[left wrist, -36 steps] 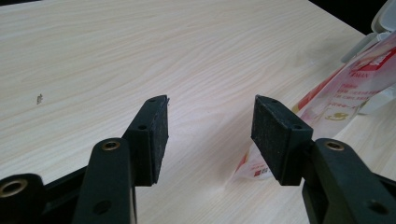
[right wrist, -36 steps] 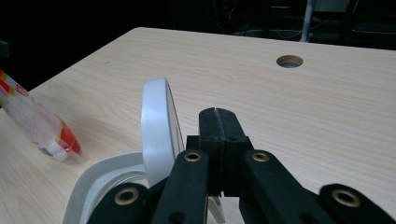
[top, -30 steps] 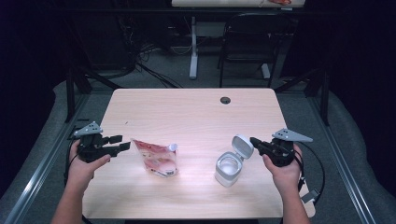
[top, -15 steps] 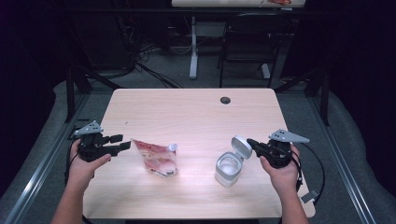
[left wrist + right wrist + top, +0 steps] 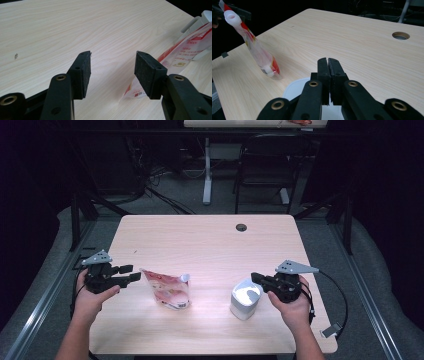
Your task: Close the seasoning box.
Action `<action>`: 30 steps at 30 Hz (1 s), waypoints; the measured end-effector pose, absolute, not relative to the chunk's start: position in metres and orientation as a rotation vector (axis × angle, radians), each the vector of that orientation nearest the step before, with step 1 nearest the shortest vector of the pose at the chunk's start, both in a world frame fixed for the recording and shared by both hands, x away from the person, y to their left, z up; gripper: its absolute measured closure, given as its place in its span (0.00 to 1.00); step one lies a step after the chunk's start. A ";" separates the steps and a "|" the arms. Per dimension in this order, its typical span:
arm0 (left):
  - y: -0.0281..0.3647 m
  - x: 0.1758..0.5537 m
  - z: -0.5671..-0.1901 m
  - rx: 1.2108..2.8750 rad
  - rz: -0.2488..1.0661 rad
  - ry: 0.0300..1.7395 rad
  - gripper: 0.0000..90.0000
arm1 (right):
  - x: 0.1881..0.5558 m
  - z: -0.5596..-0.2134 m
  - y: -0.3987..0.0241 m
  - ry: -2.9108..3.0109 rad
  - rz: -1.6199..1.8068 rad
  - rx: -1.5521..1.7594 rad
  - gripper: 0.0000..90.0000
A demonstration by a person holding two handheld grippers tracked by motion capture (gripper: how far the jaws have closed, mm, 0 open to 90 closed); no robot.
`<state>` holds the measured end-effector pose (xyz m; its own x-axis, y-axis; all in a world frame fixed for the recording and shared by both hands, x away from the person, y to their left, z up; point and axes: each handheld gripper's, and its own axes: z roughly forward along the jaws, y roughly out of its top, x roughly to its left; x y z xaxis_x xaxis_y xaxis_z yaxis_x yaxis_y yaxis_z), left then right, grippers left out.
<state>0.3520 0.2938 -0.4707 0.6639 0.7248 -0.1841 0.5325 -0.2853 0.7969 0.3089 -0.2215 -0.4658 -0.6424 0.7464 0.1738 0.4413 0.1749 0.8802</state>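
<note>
Lying on surface (image 5: 210,245) left of centre: red-and-white pouch (image 5: 167,289). Standing right of it: white tub (image 5: 245,300). Hovering beside pouch: left tongs (image 5: 131,273), spread. Pressing lid down: right tongs (image 5: 256,278), pressed together.

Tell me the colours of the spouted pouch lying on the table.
The pouch is red and white with small print, its spout white. Left gripper view shows it best.

Tabletop (image 5: 210,245) brightly lit from overhead; surroundings dark. Glare washes out the white container (image 5: 245,298). High view soft, low in detail. Nearest parts of gripper views slightly blurred.
</note>
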 end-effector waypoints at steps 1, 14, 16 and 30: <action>0.294 0.352 -0.471 1.968 0.269 0.982 0.52 | 0.309 -0.466 -0.221 2.163 1.447 1.131 0.98; 0.296 0.353 -0.471 1.965 0.277 0.984 0.52 | 0.308 -0.465 -0.219 2.152 1.444 1.119 0.89; 0.296 0.352 -0.471 1.963 0.277 0.989 0.52 | 0.308 -0.464 -0.221 2.141 1.448 1.123 0.86; 0.296 0.353 -0.473 1.959 0.273 1.002 0.51 | 0.312 -0.465 -0.241 1.974 1.457 1.222 0.49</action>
